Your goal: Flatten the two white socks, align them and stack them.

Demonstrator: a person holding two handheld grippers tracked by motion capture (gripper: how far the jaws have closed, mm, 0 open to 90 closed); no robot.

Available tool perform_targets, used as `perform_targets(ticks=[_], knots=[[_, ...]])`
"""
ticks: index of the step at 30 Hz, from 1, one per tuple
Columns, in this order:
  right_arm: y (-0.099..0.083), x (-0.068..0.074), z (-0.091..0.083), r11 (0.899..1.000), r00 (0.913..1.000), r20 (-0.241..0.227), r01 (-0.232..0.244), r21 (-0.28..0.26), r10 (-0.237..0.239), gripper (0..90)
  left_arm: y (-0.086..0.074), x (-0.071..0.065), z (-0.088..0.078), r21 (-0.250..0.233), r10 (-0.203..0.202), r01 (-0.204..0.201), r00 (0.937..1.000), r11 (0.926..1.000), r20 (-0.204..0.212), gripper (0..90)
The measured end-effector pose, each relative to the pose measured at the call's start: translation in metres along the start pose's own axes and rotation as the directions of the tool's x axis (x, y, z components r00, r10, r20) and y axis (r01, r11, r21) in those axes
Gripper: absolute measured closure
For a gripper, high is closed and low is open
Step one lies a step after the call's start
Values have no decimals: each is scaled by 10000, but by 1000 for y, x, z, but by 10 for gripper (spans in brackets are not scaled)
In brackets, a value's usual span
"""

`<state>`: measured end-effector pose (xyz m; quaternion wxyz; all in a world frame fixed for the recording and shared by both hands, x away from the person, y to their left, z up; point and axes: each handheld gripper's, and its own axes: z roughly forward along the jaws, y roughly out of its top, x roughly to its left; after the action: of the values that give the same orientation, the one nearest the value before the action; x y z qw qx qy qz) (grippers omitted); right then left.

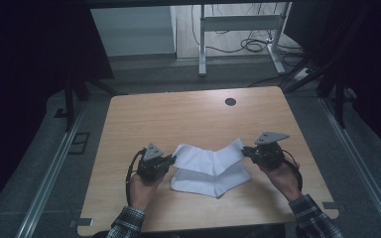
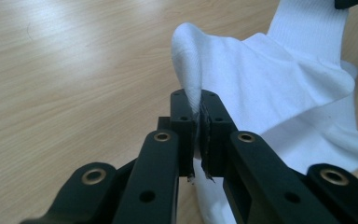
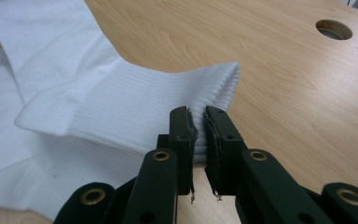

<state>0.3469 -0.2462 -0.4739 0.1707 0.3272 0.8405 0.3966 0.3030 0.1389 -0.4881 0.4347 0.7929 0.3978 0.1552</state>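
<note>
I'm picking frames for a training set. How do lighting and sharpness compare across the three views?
High view: dim, surroundings near black, the white sock and table lit but soft. Left gripper view: bright, a pale glare band across the wood at top left, sock toe crisp. Right gripper view: even light, ribbed cuff sharp, table hole slightly soft.

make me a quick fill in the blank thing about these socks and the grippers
1. The left gripper is shut on the ____ end of the upper white sock.
2. The right gripper is shut on that sock's ribbed ____.
3. A second sock lies ____ the held one.
4. The table is made of ____.

Missing words: toe; cuff; under; wood
</note>
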Motion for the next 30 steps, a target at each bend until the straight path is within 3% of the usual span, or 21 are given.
perform_targets(ticks=[6,16,24,30], knots=[[-6,8,-12,9998,9998,-59,163,-106,-164,806,-6,-11,-9,-12,147,-147,9999,9999,68,852],[-15,22,-21,9996,9990,-350,295,28,-294,804,-25,-22,-20,167,-93,88,9995,9998,298,852],[-22,27,-14,9969,9982,-531,328,717,-291,803,-35,-31,-15,752,93,-102,9999,9971,130,851],[-26,28,-5,9868,9974,-634,443,1557,-347,799,-39,-34,-4,1355,383,-375,9993,9901,-30,843]])
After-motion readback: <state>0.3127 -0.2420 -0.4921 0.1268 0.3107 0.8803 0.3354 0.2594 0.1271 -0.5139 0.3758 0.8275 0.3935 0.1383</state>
